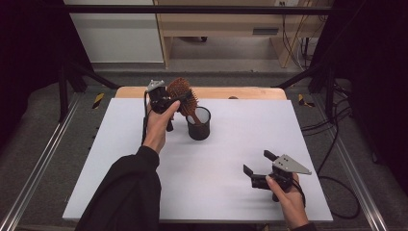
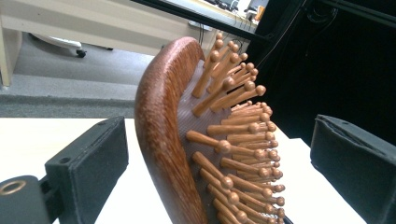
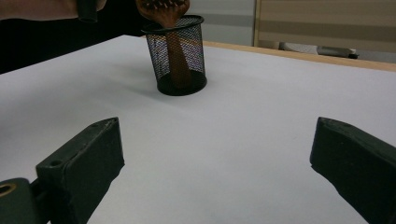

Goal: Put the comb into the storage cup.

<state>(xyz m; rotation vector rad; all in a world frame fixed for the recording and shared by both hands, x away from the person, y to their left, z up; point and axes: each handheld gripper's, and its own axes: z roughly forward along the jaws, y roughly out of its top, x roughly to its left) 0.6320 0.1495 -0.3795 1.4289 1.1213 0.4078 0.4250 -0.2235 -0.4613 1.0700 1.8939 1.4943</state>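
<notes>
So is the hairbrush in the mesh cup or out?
In. The hairbrush stands handle-down inside the mesh cup; its handle shows through the mesh, head sticking out above the rim.

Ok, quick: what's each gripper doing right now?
Left gripper: open, hairbrush between its jaws, not clamped.
Right gripper: open, holding nothing.

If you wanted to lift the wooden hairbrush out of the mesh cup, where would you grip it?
Grip the hairbrush by its head's thin edges, coming from above: the handle stands inside the mesh cup, so the head alone is exposed. Pads probably hold better on the smooth wooden rim than on the bristles.
</notes>
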